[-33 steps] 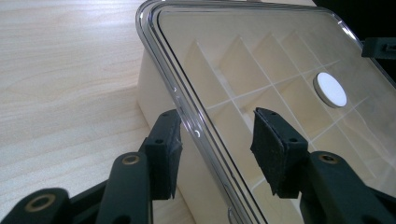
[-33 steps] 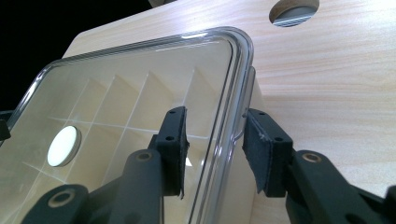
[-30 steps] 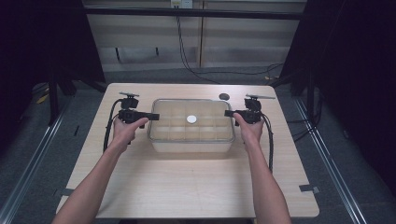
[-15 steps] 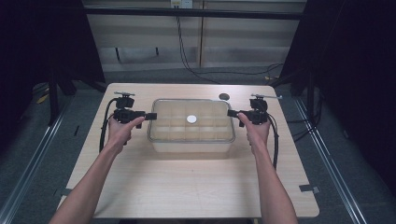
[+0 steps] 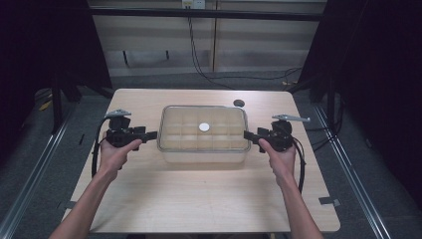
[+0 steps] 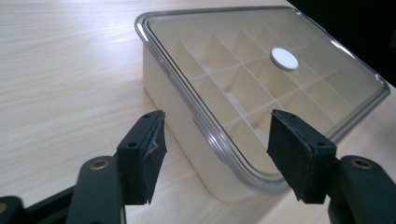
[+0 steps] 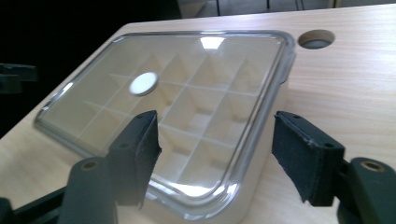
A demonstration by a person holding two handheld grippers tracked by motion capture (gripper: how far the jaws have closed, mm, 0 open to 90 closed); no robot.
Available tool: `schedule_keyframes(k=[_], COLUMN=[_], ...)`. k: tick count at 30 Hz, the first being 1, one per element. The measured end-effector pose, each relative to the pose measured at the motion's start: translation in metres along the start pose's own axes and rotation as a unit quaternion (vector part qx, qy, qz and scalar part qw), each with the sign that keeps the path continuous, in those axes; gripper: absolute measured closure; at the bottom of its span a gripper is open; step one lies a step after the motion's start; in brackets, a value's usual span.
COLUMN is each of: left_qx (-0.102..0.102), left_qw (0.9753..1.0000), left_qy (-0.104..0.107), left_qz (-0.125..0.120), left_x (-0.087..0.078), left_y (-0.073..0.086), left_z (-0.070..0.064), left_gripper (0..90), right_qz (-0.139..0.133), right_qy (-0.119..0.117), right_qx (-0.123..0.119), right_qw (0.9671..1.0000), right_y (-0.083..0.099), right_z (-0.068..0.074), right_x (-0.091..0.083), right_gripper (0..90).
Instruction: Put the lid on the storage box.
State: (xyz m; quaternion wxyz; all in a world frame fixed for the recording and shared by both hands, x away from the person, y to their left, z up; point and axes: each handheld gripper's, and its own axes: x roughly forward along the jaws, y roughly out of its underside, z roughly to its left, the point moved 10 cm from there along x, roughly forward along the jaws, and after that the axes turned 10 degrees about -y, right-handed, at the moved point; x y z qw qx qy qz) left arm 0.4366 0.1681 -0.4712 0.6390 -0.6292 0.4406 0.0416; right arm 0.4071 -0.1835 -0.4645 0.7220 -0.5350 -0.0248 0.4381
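Now the left gripper (image 5: 149,134) stands released, its jaws spread wide to either side of the left end of the lidded box (image 5: 204,133); in the left gripper view the clear lid (image 6: 261,84) runs between the two pads without touching either; the right gripper (image 5: 247,135) is likewise released, jaws parted about the box's right end, with the lid's rim passing between them in the right gripper view. Compared with a second ago both grippers have drawn outward a little; they were hard against the two short ends then, and now they sit just beside them, so the box looks let go rather than held. The box rests flat on the bench (image 5: 199,199), toward its far half and roughly midway across; its divided compartments show through the lid, and a small white disc (image 5: 204,127) sits at the lid's middle; a round hole (image 5: 239,103) in the bench lies just beyond the far right corner. My reading is that a two-handed placing or squaring of the box has just finished, unless a fresh grip on the lid is being lined up.
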Motion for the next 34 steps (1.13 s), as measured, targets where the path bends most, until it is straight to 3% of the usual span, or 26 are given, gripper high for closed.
schedule_keyframes(k=[8, 11, 16, 27, 28, 31, 32, 34], left_qx=[0.021, 0.02, 0.028, 0.034, 0.039, 0.041, 0.03, 0.027], left_qw=[0.9997, 0.9997, 0.9994, 0.9991, 0.999, 0.9988, 0.999, 0.9988], left_qy=[0.011, 0.012, 0.017, 0.02, 0.017, 0.013, 0.007, 0.011], left_qz=[-0.005, -0.004, -0.002, 0.011, 0.017, 0.025, 0.034, 0.039], left_x=[-0.02, -0.025, -0.042, -0.063, -0.065, -0.062, -0.059, -0.058], left_y=[0.025, 0.033, 0.058, 0.101, 0.111, 0.123, 0.13, 0.132], left_z=[-0.013, -0.015, -0.021, -0.031, -0.031, -0.028, -0.025, -0.025], left_gripper=[37.0, 37.0, 36.8, 33.9, 33.8, 33.6, 32.9, 32.3], right_qz=[0.003, 0.004, 0.002, -0.008, -0.004, -0.009, -0.009, -0.005], right_qy=[-0.019, -0.022, -0.024, -0.02, -0.014, -0.012, -0.006, -0.001], right_qx=[-0.022, -0.028, -0.039, -0.01, -0.012, -0.009, -0.005, -0.004], right_qw=[0.9996, 0.9994, 0.999, 0.9997, 0.9998, 0.9998, 0.9999, 1.0], right_y=[0.03, 0.037, 0.059, 0.094, 0.099, 0.104, 0.109, 0.11], right_z=[0.023, 0.029, 0.041, 0.041, 0.04, 0.037, 0.033, 0.03], right_x=[-0.015, -0.02, -0.038, -0.064, -0.069, -0.073, -0.074, -0.074], right_gripper=[36.6, 36.9, 36.9, 35.8, 35.3, 35.0, 34.1, 33.5])
